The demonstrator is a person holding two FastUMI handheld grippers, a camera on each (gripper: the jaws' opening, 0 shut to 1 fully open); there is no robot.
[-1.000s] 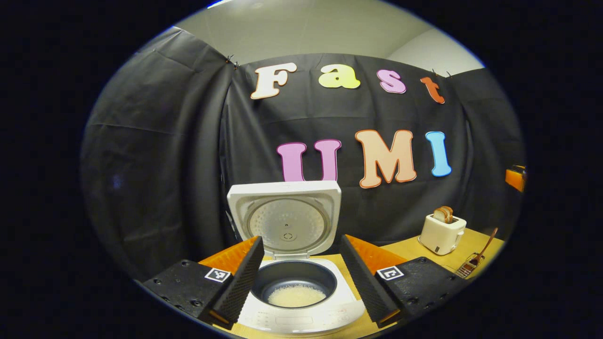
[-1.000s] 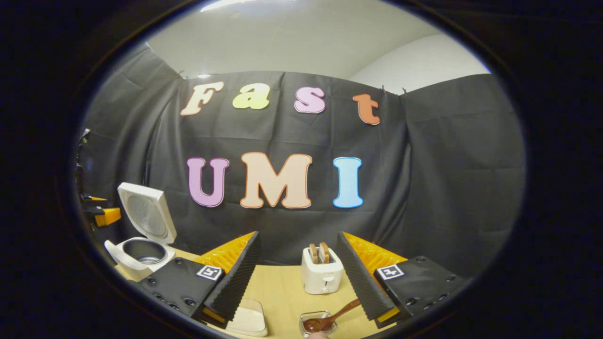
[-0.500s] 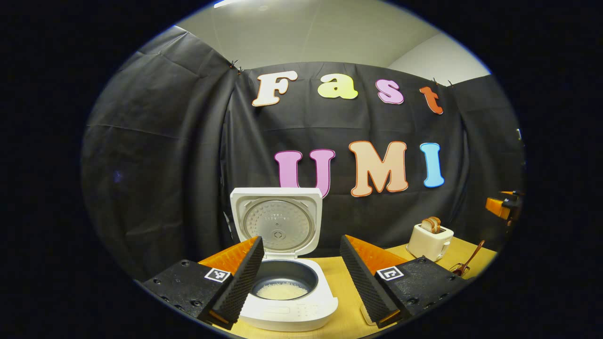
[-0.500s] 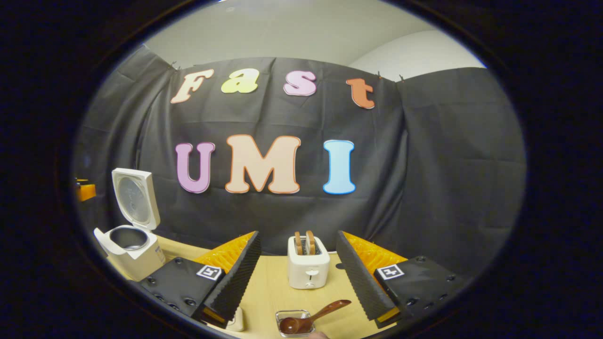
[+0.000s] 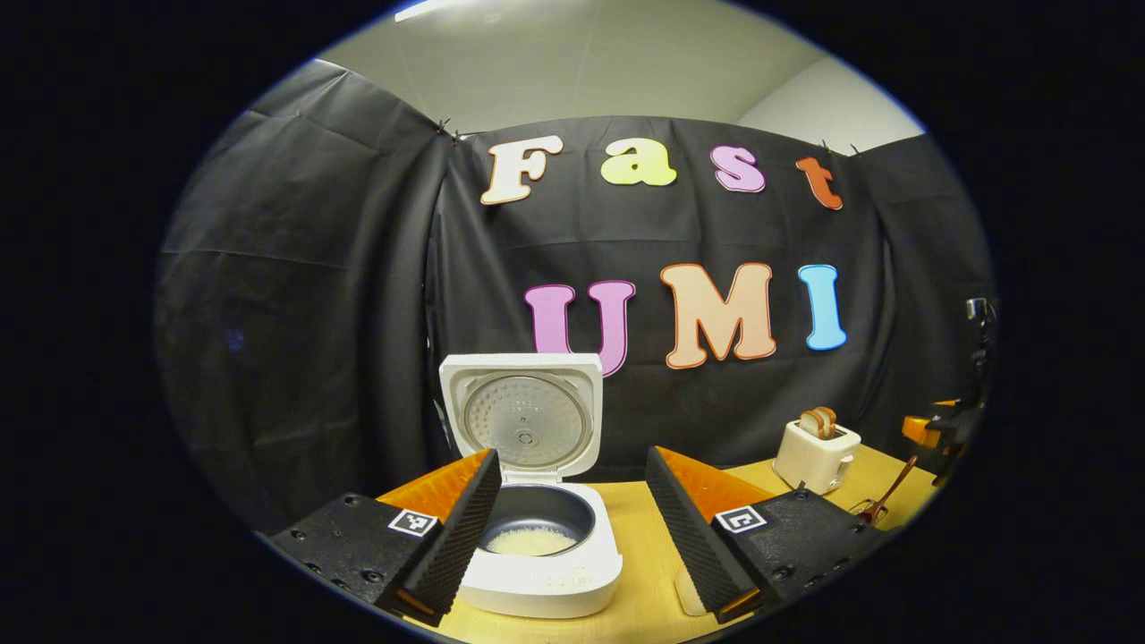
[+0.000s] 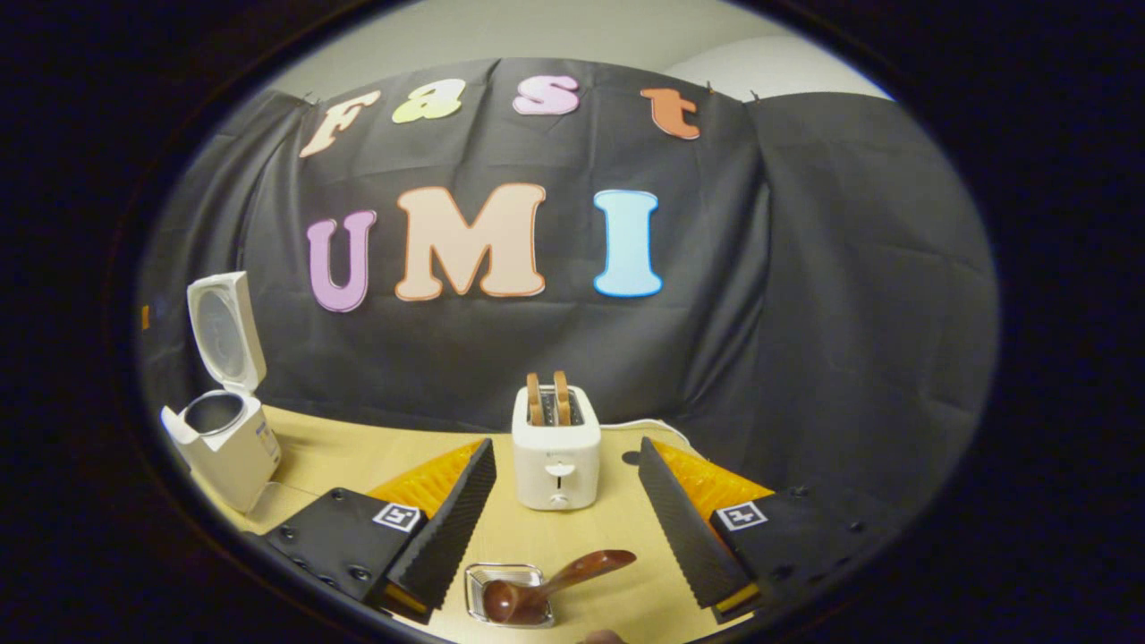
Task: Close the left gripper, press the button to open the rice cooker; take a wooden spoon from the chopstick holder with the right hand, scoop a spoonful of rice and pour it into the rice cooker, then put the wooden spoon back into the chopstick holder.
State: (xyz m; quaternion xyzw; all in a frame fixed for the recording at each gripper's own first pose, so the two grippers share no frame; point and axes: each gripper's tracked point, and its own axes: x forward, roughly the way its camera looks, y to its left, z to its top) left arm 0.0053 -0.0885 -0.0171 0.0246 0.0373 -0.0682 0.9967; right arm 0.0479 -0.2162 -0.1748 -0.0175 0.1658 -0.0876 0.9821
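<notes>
Wooden spoon (image 6: 555,580), one, lies in one holder (image 6: 506,593); one cooker (image 5: 537,501) open; both grippers' fingers spread.

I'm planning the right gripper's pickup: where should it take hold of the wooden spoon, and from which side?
Grip the wooden spoon on its handle, coming from above. The bowl sits down in the holder; the slim handle slants out over the rim toward the toaster, free to pinch.

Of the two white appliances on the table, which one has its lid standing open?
The rice cooker: its lid is raised upright and rice lies in the dark inner pot. The other one, the toaster, has no lid, only two bread slices standing in its slots.
</notes>
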